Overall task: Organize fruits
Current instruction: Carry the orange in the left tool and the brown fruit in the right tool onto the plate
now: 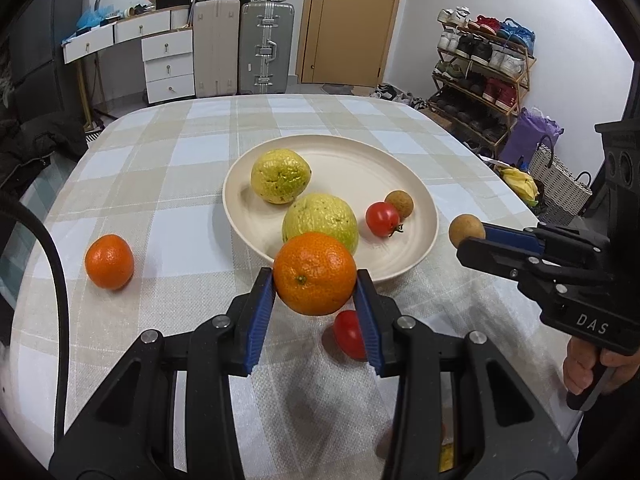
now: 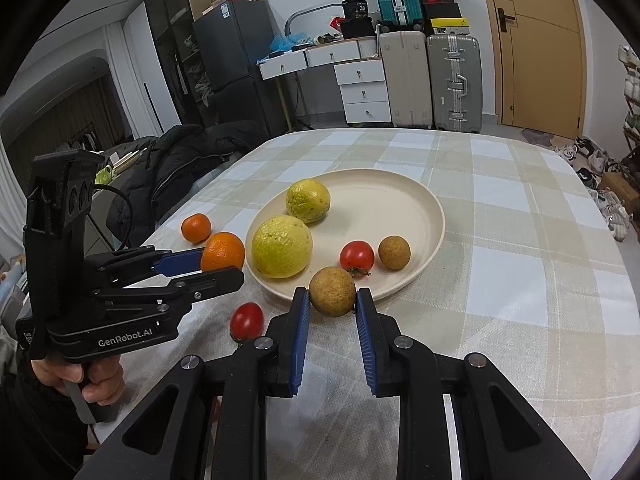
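- Left wrist: an orange [image 1: 315,273] is pinched by the left gripper [image 1: 315,280] above the cloth, at the plate's [image 1: 424,196] near rim.
- Right wrist: a longan [image 2: 332,291] is pinched by the right gripper [image 2: 333,294] at the plate's near rim.

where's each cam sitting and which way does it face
Left wrist: on the left gripper, looking forward and down past its held orange to the plate; the right gripper and its hand show.
Right wrist: on the right gripper, looking past its brown fruit; the left gripper and its hand show.
Shared: plate, table, door.
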Demonstrator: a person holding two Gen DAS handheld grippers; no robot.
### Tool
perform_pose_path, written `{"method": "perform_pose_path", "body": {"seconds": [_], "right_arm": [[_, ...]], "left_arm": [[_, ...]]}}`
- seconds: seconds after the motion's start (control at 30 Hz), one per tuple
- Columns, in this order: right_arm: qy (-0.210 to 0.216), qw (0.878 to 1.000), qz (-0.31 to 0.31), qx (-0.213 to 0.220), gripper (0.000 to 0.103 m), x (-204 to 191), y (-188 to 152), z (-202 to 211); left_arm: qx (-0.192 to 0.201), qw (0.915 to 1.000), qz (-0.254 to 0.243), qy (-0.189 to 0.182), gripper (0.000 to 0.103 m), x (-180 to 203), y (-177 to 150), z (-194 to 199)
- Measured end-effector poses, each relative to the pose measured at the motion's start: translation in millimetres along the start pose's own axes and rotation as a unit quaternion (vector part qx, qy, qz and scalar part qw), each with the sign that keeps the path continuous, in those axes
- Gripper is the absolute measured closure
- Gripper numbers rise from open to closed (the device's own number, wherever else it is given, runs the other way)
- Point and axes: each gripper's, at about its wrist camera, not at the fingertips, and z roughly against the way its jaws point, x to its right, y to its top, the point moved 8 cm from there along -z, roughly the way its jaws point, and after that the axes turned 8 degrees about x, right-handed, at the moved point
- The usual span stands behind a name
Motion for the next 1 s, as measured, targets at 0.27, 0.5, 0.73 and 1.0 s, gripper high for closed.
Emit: {"method": "perform_pose_path", "body": {"seconds": [0.27, 0.5, 0.73, 1.0], "right_arm": [[0.0, 1.0, 0.003, -0.004, 0.079, -4, 3, -10], [0.005, 1.0, 0.001, -0.012, 0.079, -7, 4, -22], [0.001, 1.0, 0.003, -0.017, 0.079, -5, 6, -29], [-0.002, 1.0, 0.002, -0.02, 0.079, -4, 8, -34]], "left_arm": [[-0.005, 1.0, -0.002, 0.006, 0.066, -4, 4, -11], [-0.006, 0.9999, -0.002, 0.011, 0.066, -9, 12, -18], [-0.002, 0.9998, -0.003, 0.017, 0.066, -10, 19, -24], [0.002, 0.9994, -0.009, 0.034, 0.066, -14, 28, -33]]}}
